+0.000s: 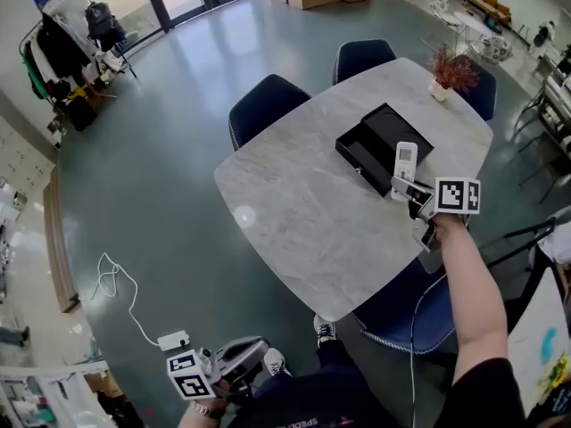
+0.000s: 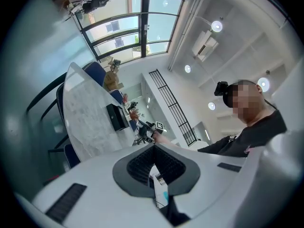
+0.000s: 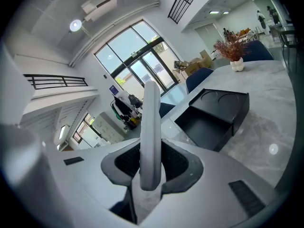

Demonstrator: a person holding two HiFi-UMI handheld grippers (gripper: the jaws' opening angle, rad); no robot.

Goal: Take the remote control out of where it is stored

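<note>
Above the counter (image 1: pixel 303 212), by its right edge, the right claw (image 1: pixel 406 188) grips the white remote (image 1: pixel 405 163) by its lower end. The right gripper view shows the pads pressed on both sides of the remote, which stands up out of the jaws. The black box (image 1: pixel 352 156) lies open on the counter just beyond. Its tray looks empty in the right gripper view, and the remote is clear of it, touching neither the box nor the counter.

So the taking-out looks as good as done. At most, what remains is to set the remote down somewhere on the counter.

The left claw (image 1: pixel 254 348) hangs low beside the person, well off the counter, with its jaws together and nothing between them.
</note>
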